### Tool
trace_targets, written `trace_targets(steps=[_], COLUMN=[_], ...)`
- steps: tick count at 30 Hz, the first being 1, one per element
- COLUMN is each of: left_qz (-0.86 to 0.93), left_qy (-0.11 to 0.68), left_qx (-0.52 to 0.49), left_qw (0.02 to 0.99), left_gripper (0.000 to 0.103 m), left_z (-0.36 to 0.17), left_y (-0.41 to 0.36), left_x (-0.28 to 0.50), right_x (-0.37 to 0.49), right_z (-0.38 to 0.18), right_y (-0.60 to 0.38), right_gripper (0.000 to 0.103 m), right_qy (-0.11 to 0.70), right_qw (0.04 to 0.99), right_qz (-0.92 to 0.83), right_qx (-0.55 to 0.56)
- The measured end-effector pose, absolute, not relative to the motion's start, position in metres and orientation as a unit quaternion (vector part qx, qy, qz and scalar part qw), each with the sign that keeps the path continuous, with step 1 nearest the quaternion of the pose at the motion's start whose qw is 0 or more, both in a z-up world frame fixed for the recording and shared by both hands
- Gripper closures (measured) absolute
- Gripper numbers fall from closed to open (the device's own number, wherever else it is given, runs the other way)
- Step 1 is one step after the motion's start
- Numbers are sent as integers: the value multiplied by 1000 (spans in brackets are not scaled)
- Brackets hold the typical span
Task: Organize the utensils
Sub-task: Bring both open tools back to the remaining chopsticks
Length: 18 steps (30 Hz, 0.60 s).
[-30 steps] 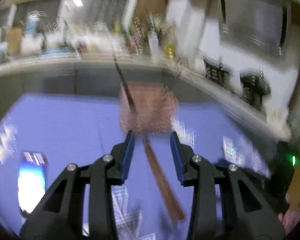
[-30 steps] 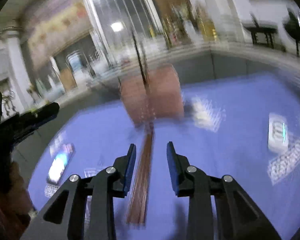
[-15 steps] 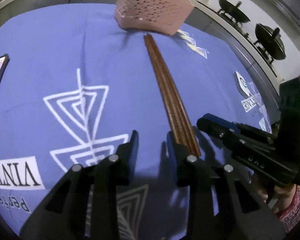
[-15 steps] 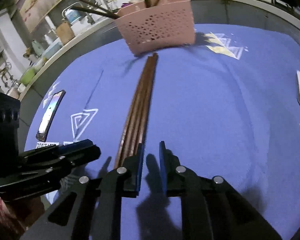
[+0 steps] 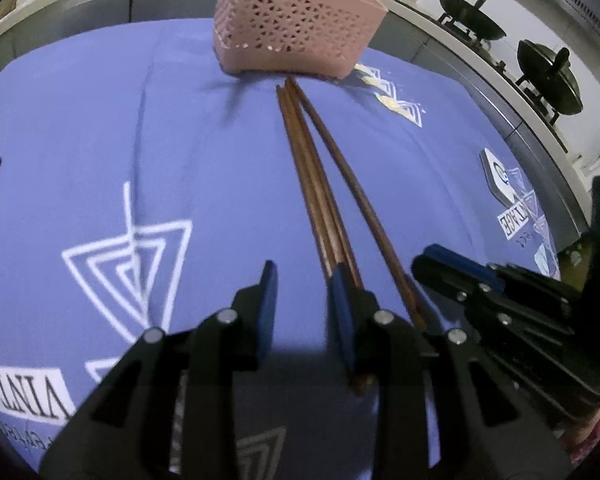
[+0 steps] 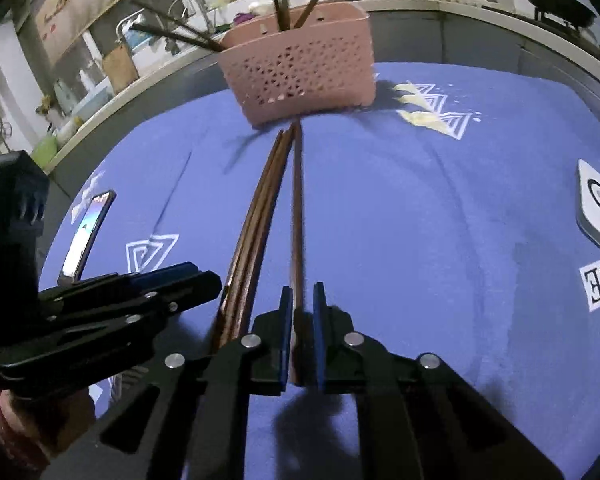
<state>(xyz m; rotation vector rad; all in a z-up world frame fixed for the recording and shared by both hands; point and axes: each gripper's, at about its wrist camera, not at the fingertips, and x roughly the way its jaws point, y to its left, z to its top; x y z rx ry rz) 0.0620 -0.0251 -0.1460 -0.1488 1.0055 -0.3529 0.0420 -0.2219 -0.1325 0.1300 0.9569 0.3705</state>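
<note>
The right claw (image 6: 299, 308) is nearly closed on the near end of a single chopstick (image 6: 297, 208), which lies between its two blue pads; contact appears made, though the pads may not yet be fully tight. The left claw (image 5: 302, 300) is about half open and holds nothing; its right finger (image 5: 342, 304) rests just beside or over the near ends of the chopstick bundle (image 5: 316, 192). All chopsticks lie flat on the blue cloth (image 5: 80, 128) covering the counter, long axes running straight away from both claws toward the pink basket (image 5: 296, 36), tips almost touching its base. The single chopstick is splayed slightly to the right of the bundle at the near end and converges with it at the far end. The basket already holds several upright utensils. The path from claw to basket is open cloth. A phone (image 6: 86, 236) lies well to the left and a white device (image 6: 596, 208) well to the right. The two claws are close together, so a lift risks mutual contact.
</note>
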Motion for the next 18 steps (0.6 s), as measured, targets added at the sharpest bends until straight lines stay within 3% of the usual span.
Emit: trace_targets(steps=[18], left_qz=[-141], left_qy=[479], left_qx=[-1], left_qw=[866], left_gripper=[78], left_z=[-142], left_y=[-63], left_x=[80], right_x=[52], right_z=[-144], right_y=[-215], right_gripper=[93], right_qy=[456], right_qw=[874], right_qz=[166], right_qx=[22])
